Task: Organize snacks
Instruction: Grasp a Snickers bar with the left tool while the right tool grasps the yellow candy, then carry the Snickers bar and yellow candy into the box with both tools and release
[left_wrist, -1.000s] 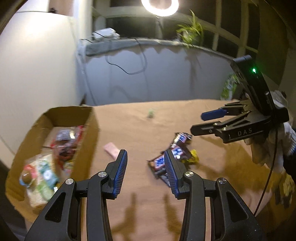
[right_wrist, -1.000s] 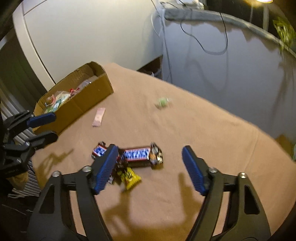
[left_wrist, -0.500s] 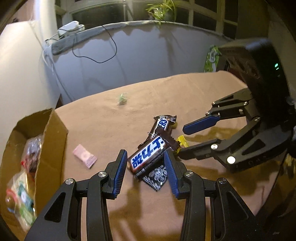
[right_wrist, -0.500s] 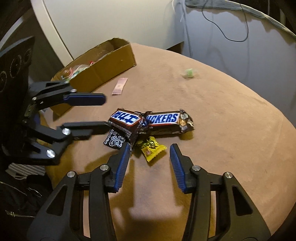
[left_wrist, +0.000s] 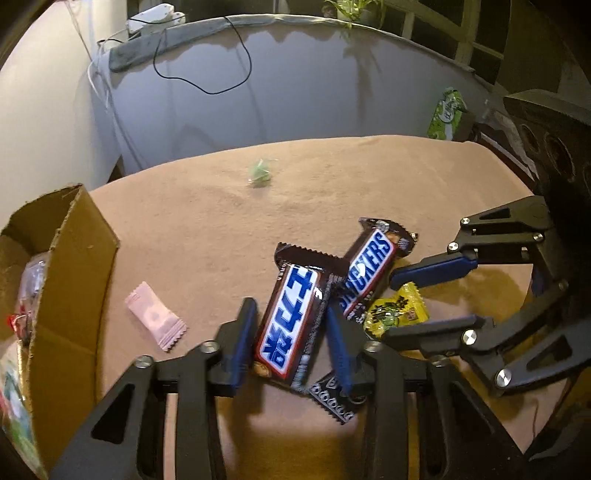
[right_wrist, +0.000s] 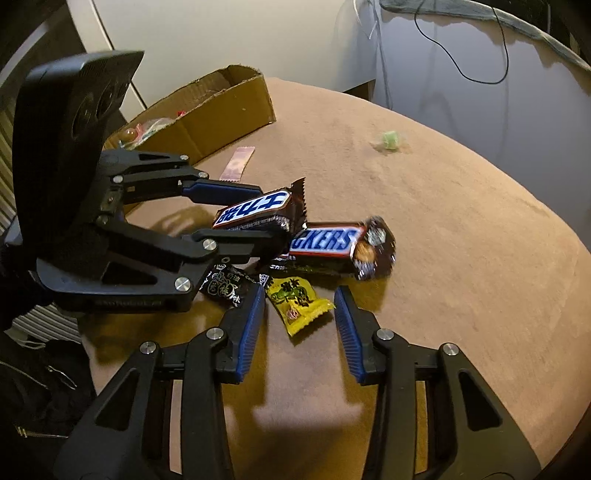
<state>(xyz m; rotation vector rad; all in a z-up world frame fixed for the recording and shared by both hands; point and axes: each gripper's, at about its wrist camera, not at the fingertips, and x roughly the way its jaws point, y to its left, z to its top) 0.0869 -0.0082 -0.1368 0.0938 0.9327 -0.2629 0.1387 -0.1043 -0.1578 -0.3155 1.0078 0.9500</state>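
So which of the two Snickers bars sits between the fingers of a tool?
The bar with the Chinese lettering, between the left tool's fingers. The other bar, with the English name, lies on the table beside it, outside both tools.

The first Snickers bar (left_wrist: 291, 321) lies between the fingers of the left gripper (left_wrist: 291, 332), the second Snickers bar (left_wrist: 369, 273) to its right, the cardboard box (left_wrist: 70, 280) far left.

Each gripper, left gripper (left_wrist: 291, 332) and right gripper (right_wrist: 299, 325), is matte black with silver screws and ribbed blue pads.
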